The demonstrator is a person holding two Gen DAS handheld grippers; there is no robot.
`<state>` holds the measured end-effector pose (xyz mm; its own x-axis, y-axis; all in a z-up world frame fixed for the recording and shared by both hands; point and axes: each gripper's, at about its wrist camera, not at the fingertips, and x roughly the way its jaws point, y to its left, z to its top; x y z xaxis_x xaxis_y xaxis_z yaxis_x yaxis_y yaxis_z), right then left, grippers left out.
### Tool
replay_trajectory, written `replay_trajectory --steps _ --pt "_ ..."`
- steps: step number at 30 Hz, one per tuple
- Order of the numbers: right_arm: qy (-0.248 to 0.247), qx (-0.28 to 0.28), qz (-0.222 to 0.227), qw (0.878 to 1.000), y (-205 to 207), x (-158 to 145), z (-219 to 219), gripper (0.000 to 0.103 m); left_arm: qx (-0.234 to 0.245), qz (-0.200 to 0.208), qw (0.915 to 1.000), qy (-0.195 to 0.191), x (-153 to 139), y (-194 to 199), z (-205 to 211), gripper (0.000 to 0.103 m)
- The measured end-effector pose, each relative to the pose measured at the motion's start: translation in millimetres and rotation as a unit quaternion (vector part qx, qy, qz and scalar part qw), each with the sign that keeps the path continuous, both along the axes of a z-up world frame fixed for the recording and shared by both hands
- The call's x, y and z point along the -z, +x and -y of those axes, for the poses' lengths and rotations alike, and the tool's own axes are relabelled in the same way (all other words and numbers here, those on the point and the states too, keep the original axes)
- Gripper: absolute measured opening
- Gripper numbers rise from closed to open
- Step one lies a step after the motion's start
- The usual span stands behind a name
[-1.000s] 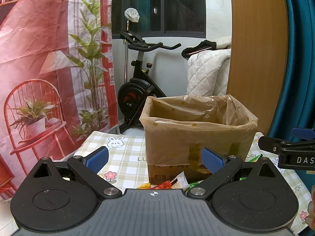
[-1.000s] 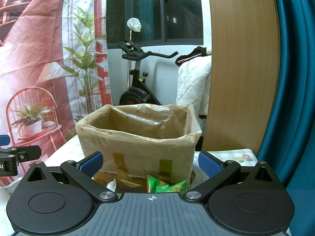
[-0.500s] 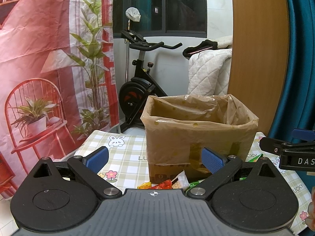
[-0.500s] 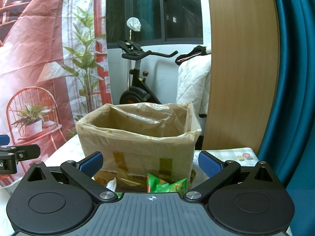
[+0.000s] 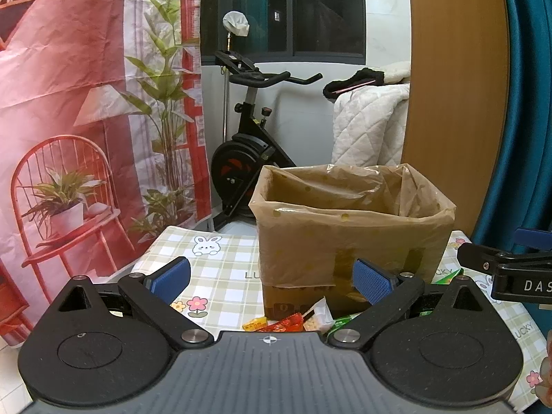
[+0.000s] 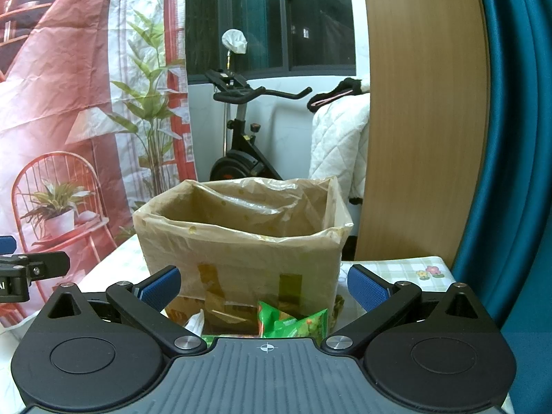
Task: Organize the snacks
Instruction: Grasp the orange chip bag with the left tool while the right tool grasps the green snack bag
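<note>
A cardboard box lined with a brown plastic bag (image 5: 352, 231) stands on the checked tablecloth; it also shows in the right wrist view (image 6: 241, 238). Snack packets lie at its foot: red and yellow ones (image 5: 283, 322) and a white one (image 5: 319, 312) in the left wrist view, green ones (image 6: 293, 321) in the right wrist view. My left gripper (image 5: 272, 277) is open and empty, short of the box. My right gripper (image 6: 264, 284) is open and empty, also short of the box; part of it shows at the right edge of the left wrist view (image 5: 507, 265).
The checked tablecloth (image 5: 214, 258) has a rabbit print and flowers. An exercise bike (image 5: 248, 138) and a white quilt (image 5: 369, 127) stand behind the table. A wooden panel (image 6: 424, 103) and a teal curtain (image 6: 517, 138) are at the right, a red printed backdrop (image 5: 69, 103) at the left.
Both grippers have risen very slightly, so a bit more of the snacks and tablecloth shows below the box. Both stay open.
</note>
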<state>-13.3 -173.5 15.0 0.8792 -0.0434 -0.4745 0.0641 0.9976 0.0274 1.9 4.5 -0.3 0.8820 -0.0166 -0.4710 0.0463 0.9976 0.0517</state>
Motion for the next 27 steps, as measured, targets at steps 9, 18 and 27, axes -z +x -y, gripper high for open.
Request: replay_trajectory --steps 9,18,27 --pt "0.033 -0.002 0.006 0.999 -2.3 8.5 2.3 0.103 0.008 0.025 0.9997 0.000 0.7 2.8 -18.2 0.100" --pt "0.018 -0.012 0.012 1.000 0.6 43.6 -6.0 0.103 -0.051 0.018 0.9904 -0.127 33.4 9.2 -85.6 0.100" --pt "-0.008 -0.008 -0.027 1.000 5.5 74.3 -9.6 0.103 -0.048 -0.025 0.9919 -0.115 75.8 25.1 -91.9 0.097"
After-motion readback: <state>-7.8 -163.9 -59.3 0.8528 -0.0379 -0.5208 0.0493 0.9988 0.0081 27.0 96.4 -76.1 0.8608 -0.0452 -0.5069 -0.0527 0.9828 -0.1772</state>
